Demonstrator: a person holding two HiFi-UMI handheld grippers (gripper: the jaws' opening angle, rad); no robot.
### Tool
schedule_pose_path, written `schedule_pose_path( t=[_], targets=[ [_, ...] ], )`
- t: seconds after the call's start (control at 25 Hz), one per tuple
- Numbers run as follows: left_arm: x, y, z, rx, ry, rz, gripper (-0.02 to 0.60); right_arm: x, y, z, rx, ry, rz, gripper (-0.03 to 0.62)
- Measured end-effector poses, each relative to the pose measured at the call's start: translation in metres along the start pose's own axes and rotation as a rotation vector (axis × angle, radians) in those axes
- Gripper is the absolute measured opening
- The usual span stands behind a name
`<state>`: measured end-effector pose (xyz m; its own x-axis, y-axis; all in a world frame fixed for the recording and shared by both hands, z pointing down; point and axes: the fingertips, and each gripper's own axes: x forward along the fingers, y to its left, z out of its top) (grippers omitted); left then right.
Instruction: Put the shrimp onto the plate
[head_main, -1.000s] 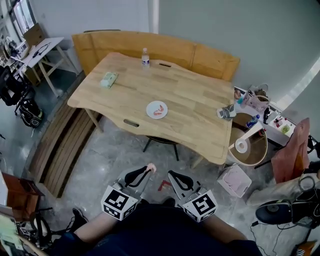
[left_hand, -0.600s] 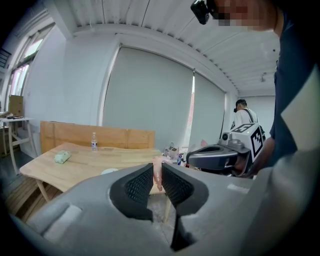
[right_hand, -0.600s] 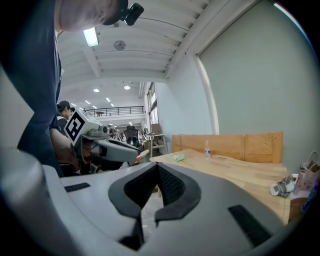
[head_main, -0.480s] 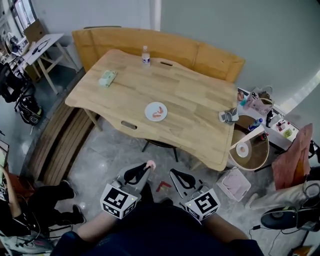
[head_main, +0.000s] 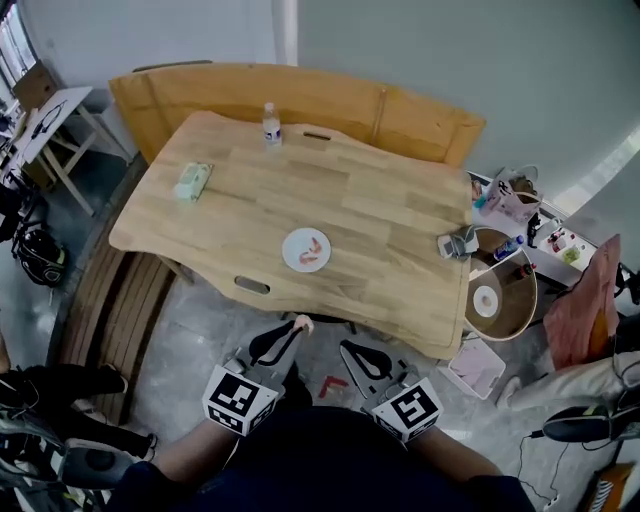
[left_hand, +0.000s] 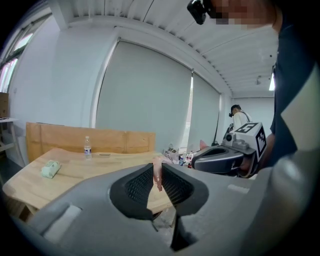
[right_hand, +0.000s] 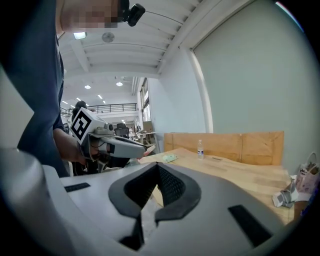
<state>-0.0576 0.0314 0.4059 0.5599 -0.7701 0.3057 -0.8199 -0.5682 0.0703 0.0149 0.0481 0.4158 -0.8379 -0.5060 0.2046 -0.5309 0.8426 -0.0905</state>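
Note:
A small pink shrimp (left_hand: 157, 175) is pinched between the pads of my left gripper (head_main: 298, 328), which is shut on it; its tip pokes out past the jaws (head_main: 303, 322). The white plate (head_main: 288, 243) lies near the front edge of the wooden table (head_main: 380, 215), with at least one pink shrimp (head_main: 313, 248) lying on it. Both grippers hang over the floor, short of the table's front edge. My right gripper (head_main: 345, 348) is shut with nothing in it. In the right gripper view the left gripper (right_hand: 115, 145) shows at the left.
A water bottle (head_main: 269, 123) stands at the table's far edge and a green pack (head_main: 191, 181) lies at its left end. A wooden bench (head_main: 300, 95) runs behind. A round side table (head_main: 505, 295) with clutter sits at the right. Someone's legs (head_main: 60, 385) are at the left.
The table has drawn closer and lower in the head view as I moved toward it. Both grippers keep their pose, the left still shut on the shrimp.

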Motion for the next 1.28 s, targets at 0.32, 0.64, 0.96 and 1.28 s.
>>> schedule_pose_path(
  t=[0.32,0.64,0.96,1.28],
  targets=[
    [0.03,0.076,0.01,0.013,0.008,-0.066,0.057,0.068,-0.032,0.023,0.021,0.006,-0.081,0.009],
    [0.058,0.118,0.011,0.02,0.031,-0.107,0.057,0.105,-0.054,0.037,0.033,-0.015,-0.119,0.009],
    [0.084,0.125,0.012,-0.012,0.046,-0.068,0.057,0.115,-0.088,0.039,0.028,-0.006,-0.074,0.009],
    [0.12,0.141,0.007,-0.016,0.072,-0.023,0.057,0.12,-0.121,0.043,0.017,0.008,-0.034,0.009]
  ],
)
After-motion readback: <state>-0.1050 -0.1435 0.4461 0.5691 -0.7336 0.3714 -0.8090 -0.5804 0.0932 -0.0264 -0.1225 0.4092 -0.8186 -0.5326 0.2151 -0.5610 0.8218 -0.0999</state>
